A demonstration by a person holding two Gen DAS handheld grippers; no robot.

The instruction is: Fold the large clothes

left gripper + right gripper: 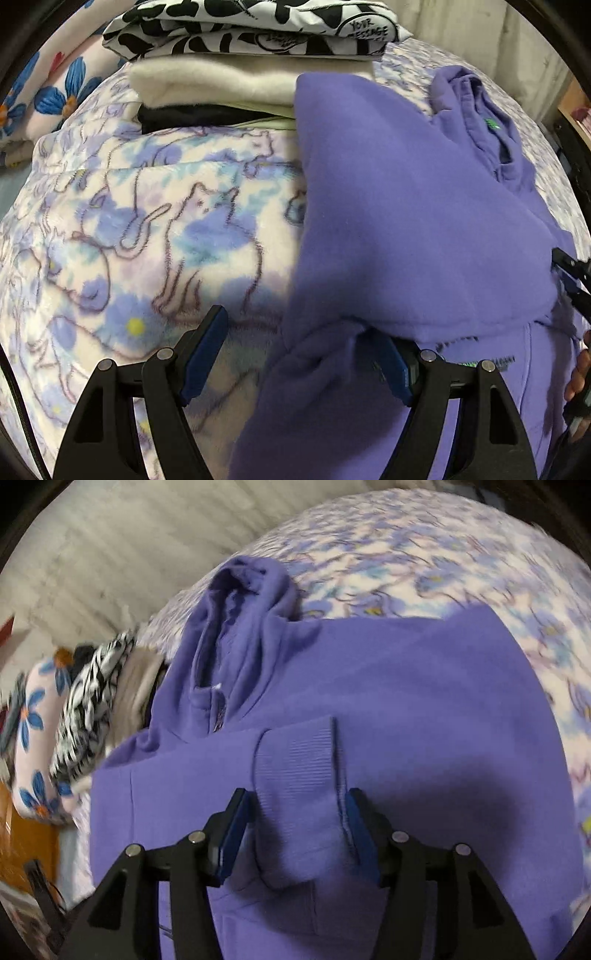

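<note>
A purple hoodie (399, 221) lies on a fleece blanket with cat outlines (155, 229), its hood (480, 122) at the far end. My left gripper (295, 347) is open over the hoodie's left edge; a fold of purple cloth covers its right finger. In the right wrist view the hoodie (424, 709) fills the middle, hood (243, 620) at the far left. My right gripper (295, 830) is open, its jaws on either side of the ribbed sleeve cuff (295, 768), which lies on the hoodie's body.
A stack of folded clothes (229, 85), topped by a black-and-white printed piece (258, 26), sits at the blanket's far end; it also shows in the right wrist view (96, 701). A blue-flowered pillow (55, 96) lies beside it. A wall (129, 546) stands behind.
</note>
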